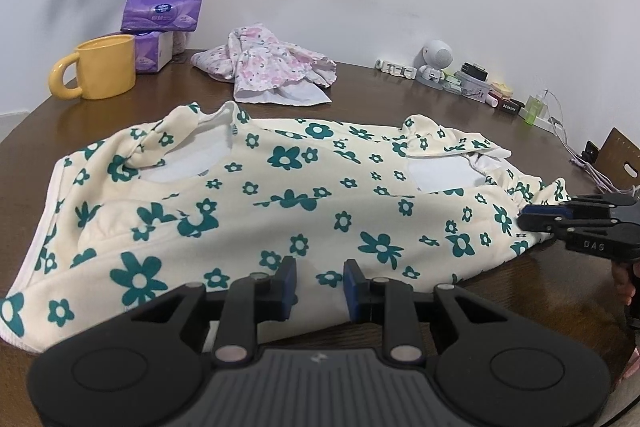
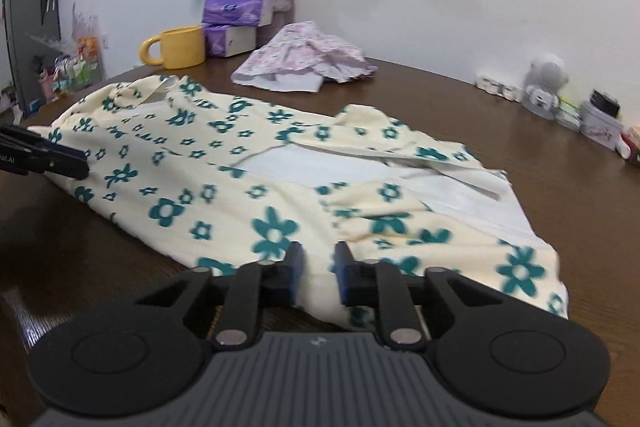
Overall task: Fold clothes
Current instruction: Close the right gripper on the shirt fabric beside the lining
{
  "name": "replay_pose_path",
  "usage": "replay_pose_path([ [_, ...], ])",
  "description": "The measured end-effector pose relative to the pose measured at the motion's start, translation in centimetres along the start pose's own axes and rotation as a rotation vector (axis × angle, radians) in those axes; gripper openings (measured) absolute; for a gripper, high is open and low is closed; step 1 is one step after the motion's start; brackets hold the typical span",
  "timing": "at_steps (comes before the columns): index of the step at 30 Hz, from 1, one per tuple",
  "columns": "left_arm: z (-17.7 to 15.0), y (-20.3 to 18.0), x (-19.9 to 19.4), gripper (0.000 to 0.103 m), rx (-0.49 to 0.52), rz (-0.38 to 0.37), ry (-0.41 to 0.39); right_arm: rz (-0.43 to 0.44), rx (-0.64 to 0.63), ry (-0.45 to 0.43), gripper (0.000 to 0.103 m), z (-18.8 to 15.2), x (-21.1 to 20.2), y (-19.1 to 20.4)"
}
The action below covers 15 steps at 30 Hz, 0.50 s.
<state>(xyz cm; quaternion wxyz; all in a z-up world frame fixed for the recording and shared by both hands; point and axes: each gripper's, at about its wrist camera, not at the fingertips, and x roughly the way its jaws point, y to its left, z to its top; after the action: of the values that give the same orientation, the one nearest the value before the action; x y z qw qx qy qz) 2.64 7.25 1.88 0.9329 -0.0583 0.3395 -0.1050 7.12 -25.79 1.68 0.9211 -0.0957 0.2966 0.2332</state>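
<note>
Cream top [image 1: 304, 187] lies spread on the table [image 1: 400, 87], both tongs clamped on its near hem

To fold cleanly, the left gripper [image 1: 320, 287] and right gripper [image 2: 319, 275] should probably lift level and together, carrying the hem toward the collar (uneven height skews the crease); counted: one table, one cream top, one pink garment [image 1: 268, 67], two tissue packs [image 1: 162, 9], one mug [image 1: 108, 67]

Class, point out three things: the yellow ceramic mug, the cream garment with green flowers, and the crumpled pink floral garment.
Yellow ceramic mug [image 1: 108, 67], left wrist view, side wall.
Cream garment with green flowers [image 1: 280, 187], left wrist view, middle panel.
Crumpled pink floral garment [image 2: 308, 55], right wrist view, top folds.
</note>
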Motion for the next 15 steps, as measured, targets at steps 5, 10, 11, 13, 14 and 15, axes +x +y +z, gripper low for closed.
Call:
replay_pose_path([
  [5, 0.6, 0.3, -0.1, 0.027, -0.027, -0.003, 0.004, -0.026, 0.071, -0.022, 0.015, -0.1, -0.7, -2.0],
  [10, 2.2, 0.5, -0.4, 0.029, -0.025, 0.037, -0.066, -0.009, 0.137, -0.073, 0.016, 1.3, -0.4, -2.3],
  [11, 2.5, 0.6, -0.2, 0.029, -0.03, 0.047, -0.072, -0.011, 0.141, -0.078, 0.016, 1.7, -0.2, -2.2],
  [13, 2.8, 1.1, 0.3, 0.029, -0.037, 0.071, -0.067, -0.018, 0.141, -0.074, 0.016, 2.1, 0.7, -2.0],
  [14, 2.9, 1.4, 0.6, 0.029, -0.042, 0.082, -0.061, -0.021, 0.141, -0.07, 0.016, 2.4, 1.2, -1.9],
  [15, 2.8, 1.7, 1.0, 0.029, -0.054, 0.091, -0.051, -0.021, 0.141, -0.068, 0.016, 2.5, 1.6, -1.9],
])
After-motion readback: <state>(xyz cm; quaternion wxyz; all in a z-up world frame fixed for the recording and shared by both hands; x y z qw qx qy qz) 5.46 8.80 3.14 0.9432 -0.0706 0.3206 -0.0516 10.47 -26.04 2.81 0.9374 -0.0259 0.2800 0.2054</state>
